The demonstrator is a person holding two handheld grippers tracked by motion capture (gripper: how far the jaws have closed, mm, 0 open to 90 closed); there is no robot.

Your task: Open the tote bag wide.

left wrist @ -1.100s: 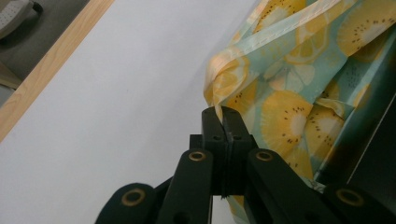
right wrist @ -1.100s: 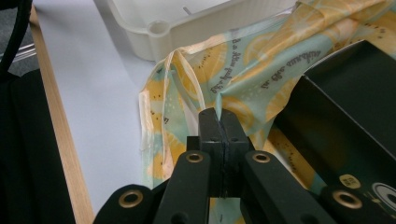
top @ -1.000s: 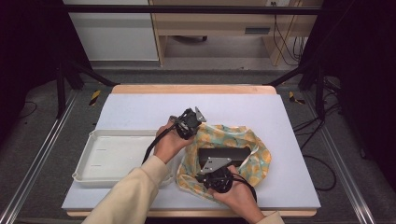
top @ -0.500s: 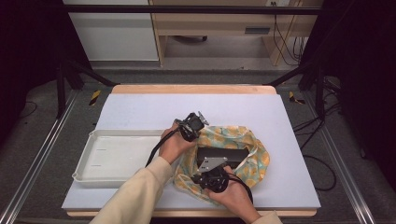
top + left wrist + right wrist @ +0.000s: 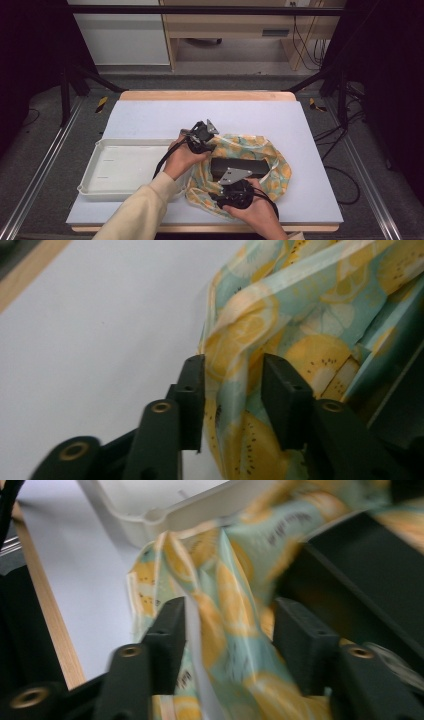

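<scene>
Counter (image 5: 150,115): pale grey-white top with a wood edge strip showing at the far and near sides. Two things lie directly on it: a white shallow tray (image 5: 95,185) at the near left, and a fruit-print cloth (image 5: 280,172) bunched at near centre-right, its left fold touching the tray's right rim. A black box (image 5: 240,166) sits on the cloth.

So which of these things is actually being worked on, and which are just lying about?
In use:
- fruit-print cloth
- black box lying on it
- left gripper, right gripper, fingers open around cloth folds

Lying about:
- white tray
- table
</scene>
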